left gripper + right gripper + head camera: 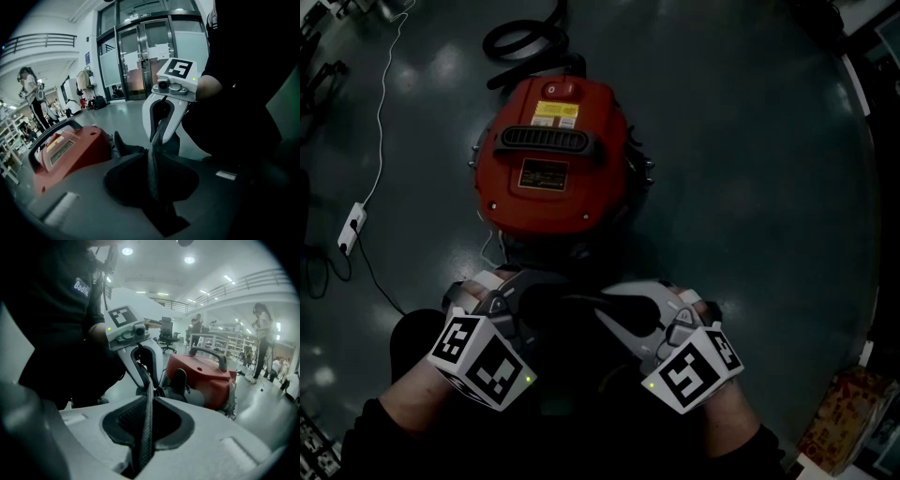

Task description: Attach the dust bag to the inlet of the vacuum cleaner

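The red vacuum cleaner (553, 159) stands on the dark floor just beyond both grippers, its black handle on top. It also appears in the gripper views (70, 150) (206, 376). A thin dark dust bag (572, 309), seen edge-on as a mesh-textured strip (153, 159) (148, 404), stretches between the two grippers. My left gripper (520, 298) (152, 183) and right gripper (623, 309) (145, 427) face each other, each shut on one end of the strip. The rest of the bag is hidden in the dark below my hands.
A black hose (525, 37) coils behind the vacuum. A white power strip (352, 228) with its cable lies on the floor at left. A printed box (839, 417) sits at lower right. Glass doors (140, 61) and people (262, 333) are far off.
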Motion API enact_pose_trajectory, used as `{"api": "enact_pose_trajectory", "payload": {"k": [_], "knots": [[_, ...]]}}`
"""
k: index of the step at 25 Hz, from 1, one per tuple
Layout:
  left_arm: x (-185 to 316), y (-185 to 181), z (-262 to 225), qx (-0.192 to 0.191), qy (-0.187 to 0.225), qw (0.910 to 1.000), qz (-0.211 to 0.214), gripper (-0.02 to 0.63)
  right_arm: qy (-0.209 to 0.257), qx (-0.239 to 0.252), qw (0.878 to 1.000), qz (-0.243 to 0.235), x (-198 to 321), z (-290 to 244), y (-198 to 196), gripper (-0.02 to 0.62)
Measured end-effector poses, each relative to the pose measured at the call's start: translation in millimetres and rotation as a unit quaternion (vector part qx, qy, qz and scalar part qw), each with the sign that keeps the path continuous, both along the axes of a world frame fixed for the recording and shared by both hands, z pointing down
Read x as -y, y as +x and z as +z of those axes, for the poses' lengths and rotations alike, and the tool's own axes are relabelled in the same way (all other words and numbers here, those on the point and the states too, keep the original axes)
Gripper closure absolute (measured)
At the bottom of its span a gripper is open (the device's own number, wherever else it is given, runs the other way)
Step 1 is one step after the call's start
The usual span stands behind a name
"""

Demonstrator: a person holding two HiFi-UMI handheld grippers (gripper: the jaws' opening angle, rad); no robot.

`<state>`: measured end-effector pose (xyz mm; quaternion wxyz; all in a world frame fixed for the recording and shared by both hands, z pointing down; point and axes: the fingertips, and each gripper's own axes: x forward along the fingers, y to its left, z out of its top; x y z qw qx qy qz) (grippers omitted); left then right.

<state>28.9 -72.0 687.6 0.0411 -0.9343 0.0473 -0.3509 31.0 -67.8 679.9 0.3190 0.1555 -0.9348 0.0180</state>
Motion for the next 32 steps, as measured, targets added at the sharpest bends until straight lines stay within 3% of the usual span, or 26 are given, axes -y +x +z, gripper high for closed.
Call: {"api": "enact_pose_trajectory", "payload": {"k": [12, 21, 27, 32], "knots": [[6.4, -11.5, 1.2, -0.012, -0.014, 0.9995, -0.026, 0.535, 0.028, -0.042, 0.997, -0.066, 7.0, 0.1, -12.7, 0.537], [8.1, -0.5, 3.0, 0.012, -0.003, 0.9998, 0.016, 0.528, 0.007, -0.008, 1.0, -0.007, 7.6, 0.9, -0.1, 0.54], [10.1, -2.7, 5.3, -0.009, -0.033, 0.9994, -0.009, 0.527, 0.004, -0.027, 0.999, -0.035, 12.0, 3.9, -2.4, 0.531], [16.2, -3.8, 3.5, -0.019, -0.035, 0.9991, -0.017, 0.49, 0.002, -0.024, 1.0, -0.02, 19.1, 1.5, -0.8, 0.485]]}}
